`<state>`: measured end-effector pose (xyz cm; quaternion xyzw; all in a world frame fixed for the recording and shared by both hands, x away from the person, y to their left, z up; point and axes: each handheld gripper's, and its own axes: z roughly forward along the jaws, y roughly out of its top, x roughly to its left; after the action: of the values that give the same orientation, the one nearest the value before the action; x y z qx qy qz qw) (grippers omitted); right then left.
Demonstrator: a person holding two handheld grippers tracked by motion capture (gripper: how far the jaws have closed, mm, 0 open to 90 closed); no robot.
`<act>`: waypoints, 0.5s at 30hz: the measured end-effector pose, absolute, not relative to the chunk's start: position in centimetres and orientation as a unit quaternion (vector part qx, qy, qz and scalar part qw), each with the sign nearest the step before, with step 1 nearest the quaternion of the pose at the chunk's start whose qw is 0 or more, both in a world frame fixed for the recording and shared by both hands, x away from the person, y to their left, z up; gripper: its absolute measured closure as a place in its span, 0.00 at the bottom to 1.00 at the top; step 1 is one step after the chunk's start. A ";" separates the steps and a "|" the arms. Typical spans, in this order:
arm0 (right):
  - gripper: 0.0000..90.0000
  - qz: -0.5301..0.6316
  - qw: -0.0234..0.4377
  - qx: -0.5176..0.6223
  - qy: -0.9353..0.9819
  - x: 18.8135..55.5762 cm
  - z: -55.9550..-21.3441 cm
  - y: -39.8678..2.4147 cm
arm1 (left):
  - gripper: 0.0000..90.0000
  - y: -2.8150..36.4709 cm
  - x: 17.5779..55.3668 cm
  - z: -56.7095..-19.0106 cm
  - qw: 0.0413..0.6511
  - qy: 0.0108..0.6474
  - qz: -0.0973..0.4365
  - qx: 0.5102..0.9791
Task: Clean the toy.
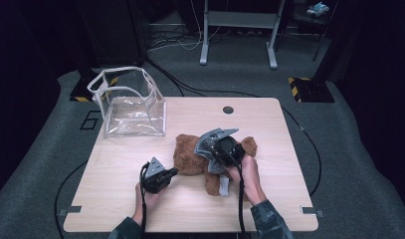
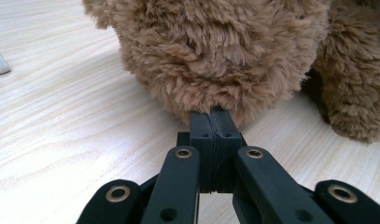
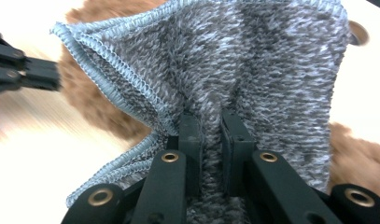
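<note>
- The right gripper [image 1: 217, 142] holds a grey cloth [image 3: 253, 70] over a brown teddy [image 1: 190, 154] that lies mid-table [image 1: 269, 119]; the work looks like wiping or covering the teddy with the cloth.
- To do it well, I would keep the cloth spread, lower it flat on the fur, and draw it along the body instead of bunching it at one spot.
- The left gripper [image 1: 174, 172] should steady the teddy so it does not slide under the cloth.
- Right jaws: nearly closed, pinching a fold of the cloth between the pads; the rest of the cloth fans out beyond them, its stitched edge [image 3: 113, 79] free.
- Left jaws: fully closed, pad to pad, the tips pressed against the teddy's fur [image 2: 215, 60] at table level. Whether a tuft is caught between them I cannot tell.
- A clear bag [image 1: 130, 104] stands open at the far left corner, well apart from the teddy.
</note>
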<state>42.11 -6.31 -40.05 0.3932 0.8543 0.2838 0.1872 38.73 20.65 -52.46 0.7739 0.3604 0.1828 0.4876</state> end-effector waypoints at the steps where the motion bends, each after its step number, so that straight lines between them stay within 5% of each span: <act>1: 0.90 0.284 0.187 0.393 0.854 42.1 -40.0 -6.3 | 0.99 20.6 38.7 -52.5 0.488 0.360 0.183 0.774; 15: 0.90 0.270 0.209 0.475 0.811 41.3 -40.8 -13.4 | 0.99 20.6 38.7 -52.4 0.487 0.358 0.186 0.775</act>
<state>41.35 -13.41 -40.75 0.4752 0.8108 0.2703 0.2092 38.70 20.58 -52.44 0.7751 0.3578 0.1857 0.4865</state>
